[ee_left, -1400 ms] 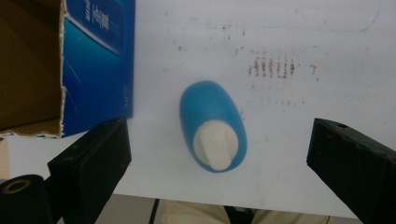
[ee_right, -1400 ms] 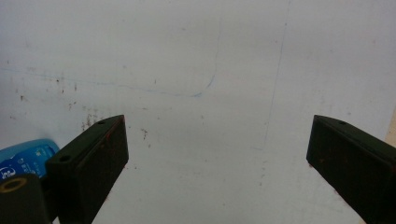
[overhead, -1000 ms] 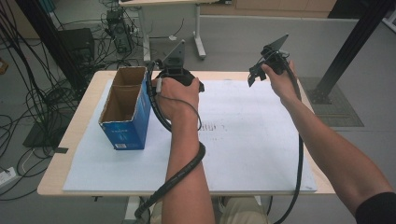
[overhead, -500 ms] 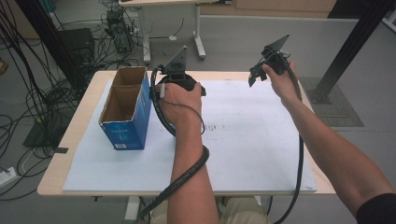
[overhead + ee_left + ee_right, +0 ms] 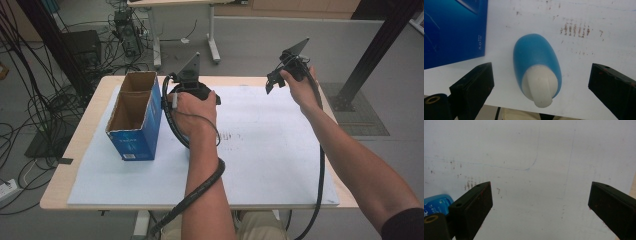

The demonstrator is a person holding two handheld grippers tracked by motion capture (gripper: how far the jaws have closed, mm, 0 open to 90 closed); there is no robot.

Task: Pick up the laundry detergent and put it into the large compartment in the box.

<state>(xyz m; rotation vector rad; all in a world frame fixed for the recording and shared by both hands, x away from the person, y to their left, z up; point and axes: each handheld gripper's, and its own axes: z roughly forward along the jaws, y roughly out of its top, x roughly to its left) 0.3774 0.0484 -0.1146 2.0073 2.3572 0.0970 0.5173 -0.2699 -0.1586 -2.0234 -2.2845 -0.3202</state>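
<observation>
Blue and white, that was the bottle (image 5: pixel 537 71) lying on the white sheet (image 5: pixel 584 65) right between the jaws of the left tool (image 5: pixel 541 82), its white cap end toward the camera. Jaws stood wide apart, neither one touching the bottle. Its lower tip ran close to the sheet's edge, and whatever sat below that edge was too blurred to name. Beside it, at upper left in the left gripper view, a wall of the blue box (image 5: pixel 451 32) was cut off by the frame.

From above, the left hand (image 5: pixel 192 107) covered the left tool (image 5: pixel 192 92), so the bottle itself lay hidden beneath them. The blue box (image 5: pixel 135 135) stood just beside that hand, open at the top, brown inside, what it held lost in shadow.

Farther out, the right tool (image 5: pixel 280 80) hung in the air over the far right part of the bench (image 5: pixel 75 150), well apart from the left. Its own camera looked down on bare, scuffed sheet with jaws spread wide (image 5: pixel 540 205), nothing between them. A sliver of blue label (image 5: pixel 436 203) peeked out behind its left jaw, too cut off to read.
</observation>
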